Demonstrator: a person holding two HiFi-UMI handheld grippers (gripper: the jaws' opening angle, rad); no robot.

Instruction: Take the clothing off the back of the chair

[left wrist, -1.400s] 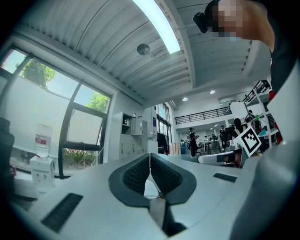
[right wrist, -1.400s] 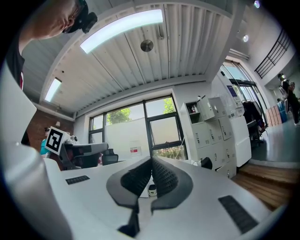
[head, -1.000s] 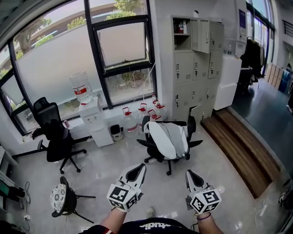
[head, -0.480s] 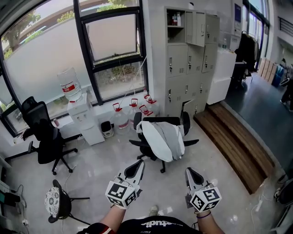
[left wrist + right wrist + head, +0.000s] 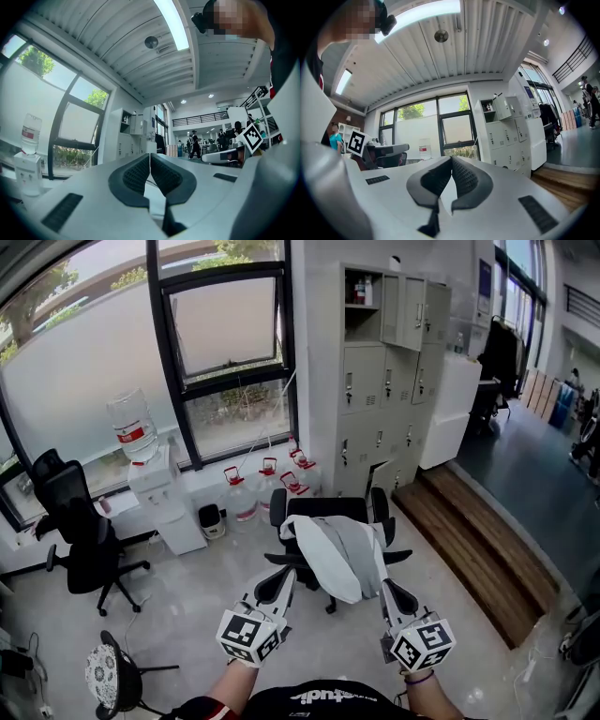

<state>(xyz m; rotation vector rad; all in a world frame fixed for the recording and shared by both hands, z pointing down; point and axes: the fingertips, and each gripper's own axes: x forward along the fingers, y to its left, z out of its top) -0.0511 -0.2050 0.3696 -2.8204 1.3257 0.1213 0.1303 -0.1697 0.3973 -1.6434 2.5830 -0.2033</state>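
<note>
A black office chair [image 5: 323, 514] stands on the floor in front of me in the head view. A white and grey garment [image 5: 342, 554] hangs over its back, on the side that faces me. My left gripper [image 5: 284, 576] is shut with nothing in it and points at the chair, just left of the garment's lower edge. My right gripper [image 5: 389, 589] is also shut and empty, its tip at the garment's lower right. In the left gripper view the pads [image 5: 138, 174] meet at the tip. The right gripper view shows its pads [image 5: 461, 176] closed too.
Grey lockers [image 5: 394, 381] stand behind the chair, with a raised wooden step [image 5: 478, 540] to the right. Water jugs [image 5: 267, 484] and a water dispenser [image 5: 155, 479] line the window wall. Another black chair [image 5: 80, 531] and a stool [image 5: 103, 676] are at the left.
I have come closer to the chair: it and the garment now sit lower and nearer in the head view, and both gripper tips have reached the garment's lower edge.
</note>
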